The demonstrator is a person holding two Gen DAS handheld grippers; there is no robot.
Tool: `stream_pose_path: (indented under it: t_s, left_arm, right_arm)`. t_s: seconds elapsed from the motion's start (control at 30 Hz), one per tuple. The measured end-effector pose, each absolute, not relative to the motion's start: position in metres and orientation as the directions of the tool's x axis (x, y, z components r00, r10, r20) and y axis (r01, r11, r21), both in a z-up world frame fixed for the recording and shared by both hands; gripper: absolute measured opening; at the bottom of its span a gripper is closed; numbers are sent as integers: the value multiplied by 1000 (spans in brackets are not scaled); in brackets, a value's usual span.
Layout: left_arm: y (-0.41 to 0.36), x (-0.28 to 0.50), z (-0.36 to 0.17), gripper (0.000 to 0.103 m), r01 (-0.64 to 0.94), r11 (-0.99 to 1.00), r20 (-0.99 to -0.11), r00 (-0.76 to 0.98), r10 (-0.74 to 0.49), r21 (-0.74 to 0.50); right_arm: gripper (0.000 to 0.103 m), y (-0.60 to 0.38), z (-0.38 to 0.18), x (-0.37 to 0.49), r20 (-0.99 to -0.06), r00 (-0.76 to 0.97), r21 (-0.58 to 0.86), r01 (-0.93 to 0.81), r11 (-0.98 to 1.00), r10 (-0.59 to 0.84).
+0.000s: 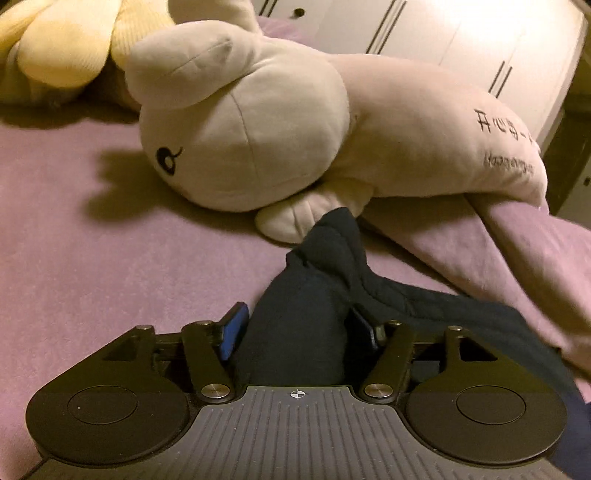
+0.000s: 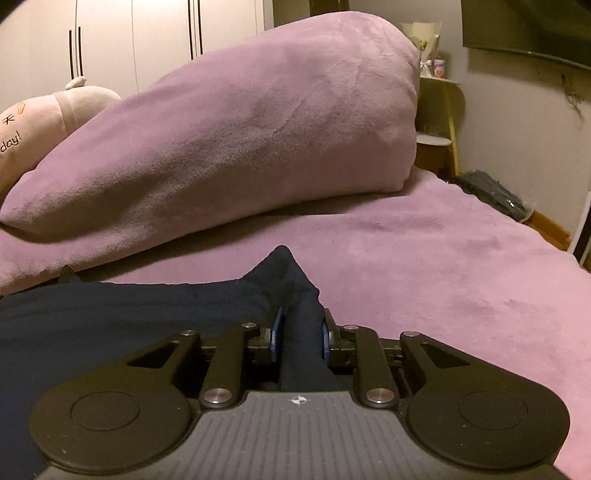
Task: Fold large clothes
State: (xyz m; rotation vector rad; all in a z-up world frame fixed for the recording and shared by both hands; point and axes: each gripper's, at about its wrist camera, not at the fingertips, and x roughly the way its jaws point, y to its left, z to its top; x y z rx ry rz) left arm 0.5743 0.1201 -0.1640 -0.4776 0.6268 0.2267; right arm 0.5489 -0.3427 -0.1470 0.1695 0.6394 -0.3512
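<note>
- L gripper [image 1: 295, 325] clamped on bunched navy garment [image 1: 332, 258], just by plush rabbit [image 1: 240, 140].
- R gripper [image 2: 299, 332] pinching same garment's corner over purple bed [image 2: 443, 277].

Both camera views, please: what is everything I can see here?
dark garment: one, navy, on the bed, bunched between both sets of fingers
plush rabbit: one, cream, lying beyond the garment
yellow plush: one, pale yellow, far left corner
pillow: one, purple, behind the garment
bed cover: one, purple, under everything
wardrobe: white doors, background
left gripper: black, blue pads, shut on the garment
right gripper: same, shut on the garment
</note>
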Motion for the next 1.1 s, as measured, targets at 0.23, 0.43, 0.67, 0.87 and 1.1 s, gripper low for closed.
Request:
stream_pose_path:
  t_s: [0.23, 0.43, 0.67, 0.87, 1.1]
  left_arm:
    - [109, 523, -133, 72, -339, 887, -629, 774, 74, -313]
    - [75, 450, -79, 78, -186, 953, -488, 872, 47, -240]
    - [22, 479, -92, 81, -129, 957, -478, 878, -11, -258]
    - [33, 491, -139, 81, -220, 968, -480, 867, 135, -123]
    - [60, 495, -143, 79, -266, 945, -503, 853, 138, -192]
  right_arm:
    - [49, -373, -125, 499, -544, 813, 307, 423, 853, -207]
    - [50, -309, -90, 438, -384, 923, 408, 158, 899, 12]
    - [44, -202, -120, 469, -482, 831, 372, -94, 923, 279]
    - [0, -268, -150, 481, -522, 836, 380, 52, 924, 168]
    - [0, -325, -147, 453, -481, 873, 359, 115, 926, 78]
